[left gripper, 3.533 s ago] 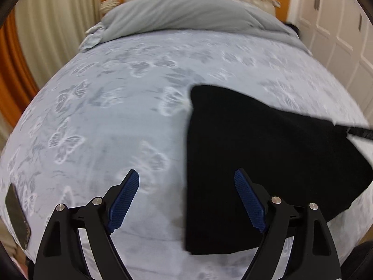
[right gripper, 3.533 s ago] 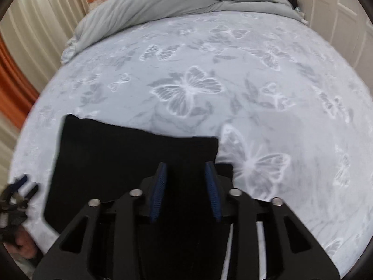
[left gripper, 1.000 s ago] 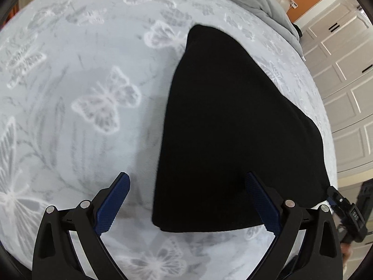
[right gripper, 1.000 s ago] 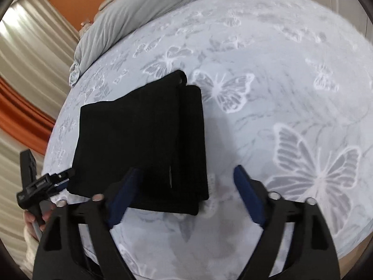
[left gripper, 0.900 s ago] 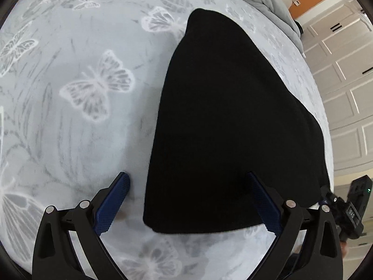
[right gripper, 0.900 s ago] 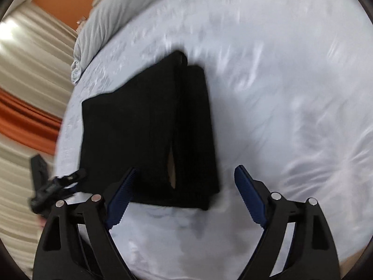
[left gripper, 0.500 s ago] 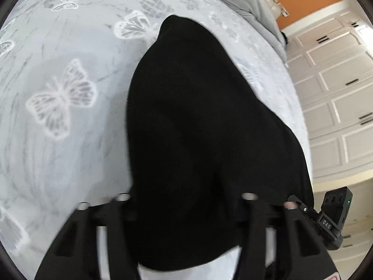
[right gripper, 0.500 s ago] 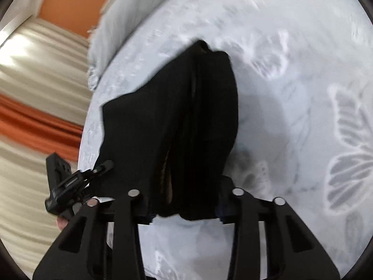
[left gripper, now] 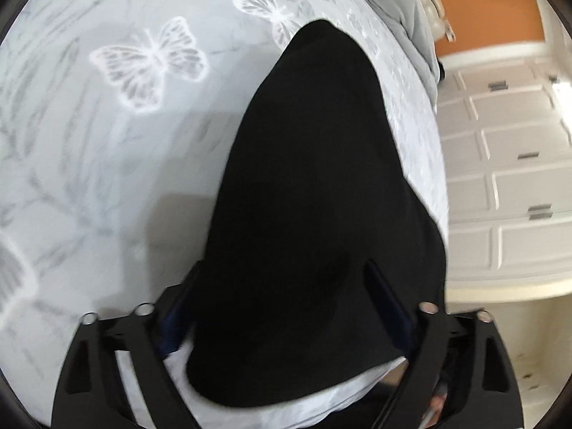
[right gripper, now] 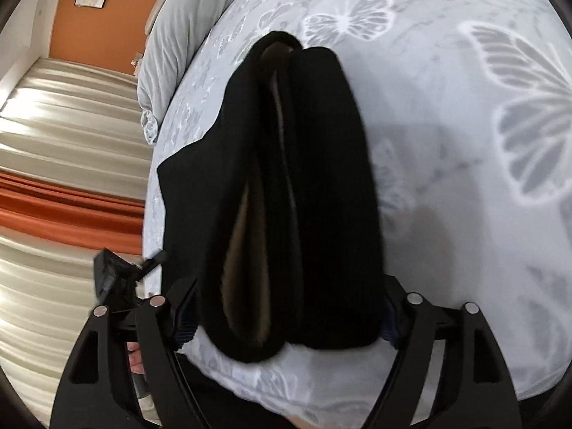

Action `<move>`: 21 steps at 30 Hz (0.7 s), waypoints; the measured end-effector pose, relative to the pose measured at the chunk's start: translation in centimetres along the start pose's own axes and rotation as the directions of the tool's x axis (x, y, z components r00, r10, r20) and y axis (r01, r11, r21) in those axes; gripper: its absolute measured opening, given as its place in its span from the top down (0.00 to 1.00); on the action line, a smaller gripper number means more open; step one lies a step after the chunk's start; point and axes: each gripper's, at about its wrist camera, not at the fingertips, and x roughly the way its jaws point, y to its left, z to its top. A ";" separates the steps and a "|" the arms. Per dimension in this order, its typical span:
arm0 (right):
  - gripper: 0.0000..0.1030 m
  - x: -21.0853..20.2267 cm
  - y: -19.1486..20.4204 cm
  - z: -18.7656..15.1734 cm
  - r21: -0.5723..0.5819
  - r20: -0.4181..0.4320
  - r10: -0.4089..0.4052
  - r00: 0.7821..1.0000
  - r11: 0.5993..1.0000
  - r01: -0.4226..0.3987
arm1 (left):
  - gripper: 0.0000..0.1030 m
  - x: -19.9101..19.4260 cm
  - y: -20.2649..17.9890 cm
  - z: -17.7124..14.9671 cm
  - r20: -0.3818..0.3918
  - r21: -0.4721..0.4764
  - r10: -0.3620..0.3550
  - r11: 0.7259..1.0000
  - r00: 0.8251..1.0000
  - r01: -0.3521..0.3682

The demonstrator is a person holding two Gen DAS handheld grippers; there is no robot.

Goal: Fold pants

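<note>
Black knit pants [left gripper: 311, 193], folded into a thick bundle, lie on the bed [left gripper: 107, 143] along its near edge, on a pale grey cover printed with white butterflies. The left gripper [left gripper: 282, 296] reaches over one end of the bundle with its fingers spread wide, one blue pad at each side of the cloth; the fabric bulges up between them and hides most of the pads (whether they press into it I cannot tell).

At the other end the right gripper [right gripper: 286, 307] likewise straddles the pants [right gripper: 304, 178], jaws wide apart, a finger on either side of the stacked layers. From this view the folds show edge-on, with a brownish inner lining visible between the black layers. The left gripper [right gripper: 118, 279] appears beyond the bundle at the bed's [right gripper: 464, 143] edge, beside striped cream and orange curtains [right gripper: 64, 186]. A grey duvet [right gripper: 178, 35] lies bunched at the far end of the bed, below an orange wall [right gripper: 107, 18]. White panelled doors [left gripper: 507, 186] stand past the bed's side.
</note>
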 end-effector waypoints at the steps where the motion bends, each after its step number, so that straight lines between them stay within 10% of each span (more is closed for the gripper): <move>1: 0.30 0.3 0.3 0.1 -0.008 0.012 -0.004 1.000 1.000 0.004 | 0.15 0.2 -0.3 0.4 0.024 -0.004 0.004 1.000 1.000 -0.004; 4: 0.60 0.6 0.1 0.2 -0.019 0.021 -0.004 1.000 1.000 0.004 | 0.28 1.2 -1.8 0.6 0.047 0.052 0.031 0.998 0.998 -0.034; 6: 0.66 0.2 0.7 0.1 -0.043 0.039 0.004 0.999 0.999 -0.003 | 0.57 1.8 -3.2 -0.2 0.053 0.118 0.076 0.990 0.996 -0.082; 9: 0.67 -1.0 1.7 -0.2 -0.074 0.066 0.031 0.997 0.997 -0.026 | 0.73 0.1 -4.4 -0.6 0.096 0.165 0.083 0.981 0.992 -0.098; 21: 0.68 -5.1 6.9 -6.7 -0.187 0.041 0.102 0.994 0.978 -0.093 | 0.77 -8.1 -6.2 -6.8 0.105 0.235 0.045 0.970 0.993 -0.069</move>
